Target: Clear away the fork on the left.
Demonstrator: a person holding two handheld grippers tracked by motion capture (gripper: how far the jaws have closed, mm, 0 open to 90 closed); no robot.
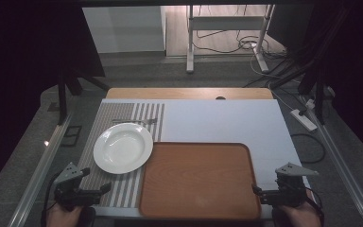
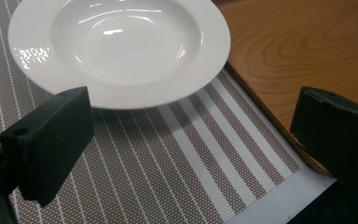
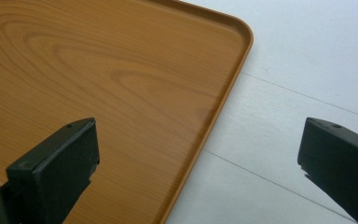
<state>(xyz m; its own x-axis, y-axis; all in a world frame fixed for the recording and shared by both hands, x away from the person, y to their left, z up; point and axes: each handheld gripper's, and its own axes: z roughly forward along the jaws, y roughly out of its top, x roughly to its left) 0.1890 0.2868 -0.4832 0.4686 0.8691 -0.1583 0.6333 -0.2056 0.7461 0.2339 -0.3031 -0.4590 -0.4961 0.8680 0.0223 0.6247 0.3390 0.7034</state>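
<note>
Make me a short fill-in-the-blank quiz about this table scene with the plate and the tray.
1. The white plate rests on the ____ mat.
2. The wooden tray holds ____.
3. The left tongs stand ____, near the plate.
4. The plate lies to the ____ of the tray in the high view.

Missing words: striped; nothing; open; left
</note>
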